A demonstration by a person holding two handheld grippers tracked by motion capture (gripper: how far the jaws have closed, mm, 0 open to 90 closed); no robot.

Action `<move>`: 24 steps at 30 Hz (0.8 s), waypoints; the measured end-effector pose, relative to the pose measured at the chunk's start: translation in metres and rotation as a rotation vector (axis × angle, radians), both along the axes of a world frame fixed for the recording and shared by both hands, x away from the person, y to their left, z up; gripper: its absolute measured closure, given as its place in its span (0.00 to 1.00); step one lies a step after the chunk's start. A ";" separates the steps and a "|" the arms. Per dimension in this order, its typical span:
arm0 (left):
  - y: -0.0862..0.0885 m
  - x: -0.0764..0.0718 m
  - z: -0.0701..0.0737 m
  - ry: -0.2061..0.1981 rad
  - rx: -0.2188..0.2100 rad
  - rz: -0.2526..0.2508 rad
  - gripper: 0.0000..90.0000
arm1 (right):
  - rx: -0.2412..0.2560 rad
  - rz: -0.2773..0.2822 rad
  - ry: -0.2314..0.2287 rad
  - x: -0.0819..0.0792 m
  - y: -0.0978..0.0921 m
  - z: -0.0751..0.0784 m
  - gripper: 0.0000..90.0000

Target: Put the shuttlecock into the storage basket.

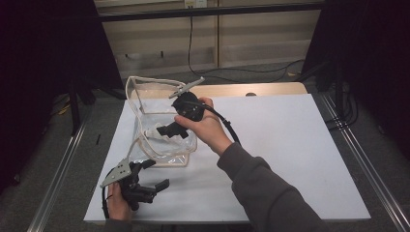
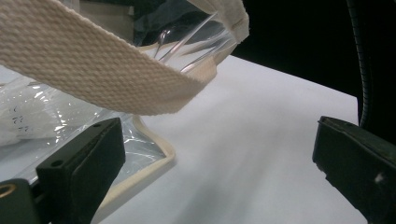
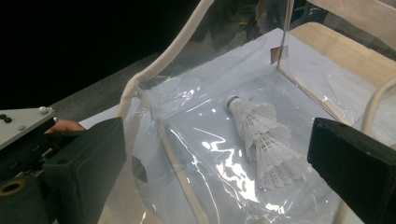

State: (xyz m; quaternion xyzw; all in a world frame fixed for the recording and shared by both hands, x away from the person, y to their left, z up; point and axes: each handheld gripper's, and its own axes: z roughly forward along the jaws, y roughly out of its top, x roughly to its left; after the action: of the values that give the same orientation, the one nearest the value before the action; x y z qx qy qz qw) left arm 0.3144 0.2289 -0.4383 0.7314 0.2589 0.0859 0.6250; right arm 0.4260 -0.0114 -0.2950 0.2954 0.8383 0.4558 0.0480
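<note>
Looks like a lab recording rig, probably: white table (image 1: 290,145) ringed by black curtains (image 1: 48,48), metal rails (image 1: 358,159) beside it, loose cables (image 1: 241,70) on the floor past the grippers.

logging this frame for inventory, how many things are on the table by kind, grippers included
clear plastic tote bag with cream woven trim: 1
white feathered shuttlecock, lying inside the bag: 1
black two-jaw grippers, left gripper and right gripper, both open: 2
total: 4
</note>
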 end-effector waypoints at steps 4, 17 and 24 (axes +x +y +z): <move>0.000 0.000 0.000 0.002 0.000 0.001 0.03 | 0.009 0.002 -0.006 -0.002 -0.007 0.001 0.04; -0.001 0.001 0.000 0.001 0.006 0.007 0.03 | 0.012 0.001 -0.013 -0.007 -0.028 -0.004 0.04; -0.001 0.001 0.000 0.002 0.005 0.007 0.03 | 0.020 0.008 -0.021 -0.012 -0.038 -0.006 0.04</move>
State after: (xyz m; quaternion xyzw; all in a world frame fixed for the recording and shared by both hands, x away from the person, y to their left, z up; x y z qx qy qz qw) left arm 0.3155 0.2282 -0.4382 0.7322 0.2618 0.0879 0.6225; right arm 0.4144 -0.0496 -0.3009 0.2878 0.8343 0.4674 0.0521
